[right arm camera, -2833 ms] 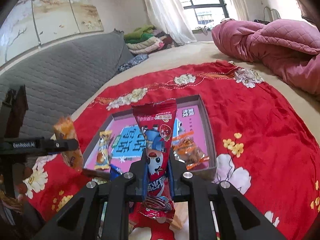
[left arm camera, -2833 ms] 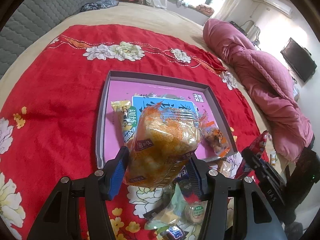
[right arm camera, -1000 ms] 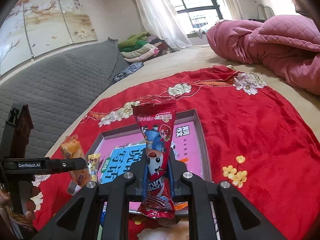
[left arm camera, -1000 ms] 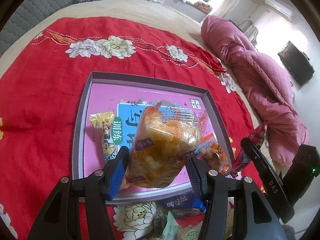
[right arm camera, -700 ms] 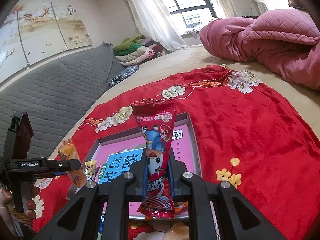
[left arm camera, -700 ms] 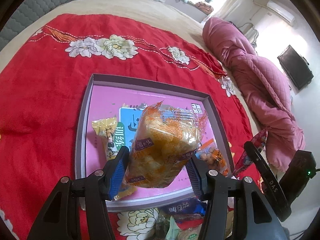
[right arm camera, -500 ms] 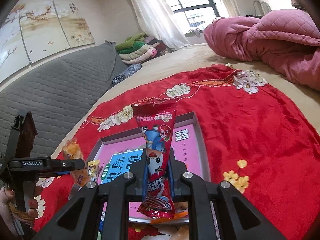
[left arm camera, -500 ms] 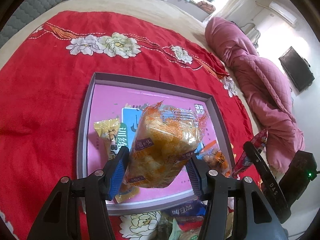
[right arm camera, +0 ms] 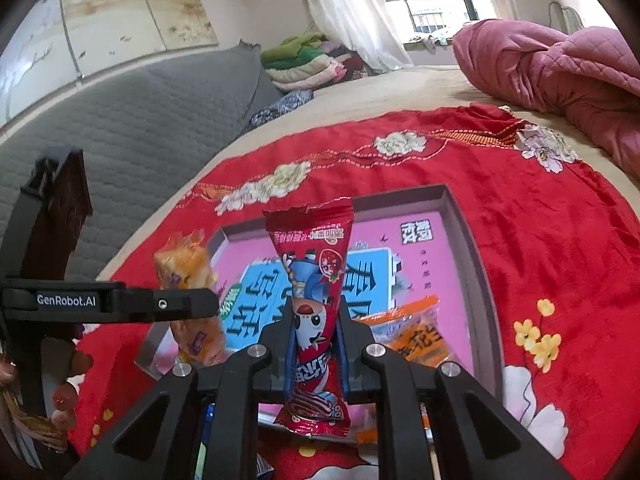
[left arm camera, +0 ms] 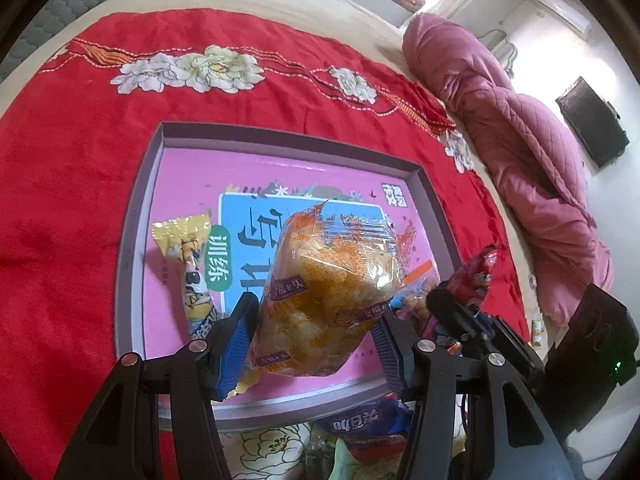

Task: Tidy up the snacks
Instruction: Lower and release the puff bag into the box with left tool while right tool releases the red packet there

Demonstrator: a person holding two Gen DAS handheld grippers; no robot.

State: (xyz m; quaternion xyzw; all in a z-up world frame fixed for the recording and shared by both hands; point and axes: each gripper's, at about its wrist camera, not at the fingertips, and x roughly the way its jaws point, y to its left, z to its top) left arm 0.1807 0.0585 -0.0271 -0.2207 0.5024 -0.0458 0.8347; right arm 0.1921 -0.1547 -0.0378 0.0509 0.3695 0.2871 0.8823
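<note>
My left gripper [left arm camera: 316, 320] is shut on a clear bag of orange puffed snacks [left arm camera: 328, 288], held above the near half of a shallow grey box [left arm camera: 136, 208] with a pink and blue printed floor. A yellow snack stick [left arm camera: 188, 256] lies inside at the left, an orange packet [left arm camera: 416, 280] at the right. My right gripper [right arm camera: 313, 344] is shut on a long red snack packet [right arm camera: 314, 280] standing upright over the box's near edge [right arm camera: 486, 280]. The right gripper [left arm camera: 460, 312] shows at the lower right of the left wrist view, and the left gripper [right arm camera: 188, 304] with its orange bag [right arm camera: 188, 272] at the left of the right wrist view.
The box rests on a red flowered cloth [left arm camera: 60, 200] spread over a bed. Loose snacks, one a blue packet [left arm camera: 360, 424], lie in front of the box. A pink quilt [left arm camera: 532, 152] is heaped at the right, a grey padded headboard [right arm camera: 140, 128] at the left. A hand [right arm camera: 60, 380] grips the left tool.
The right gripper came lower and closer over the box's near right edge with the red packet. The left gripper holds its orange bag almost still over the box.
</note>
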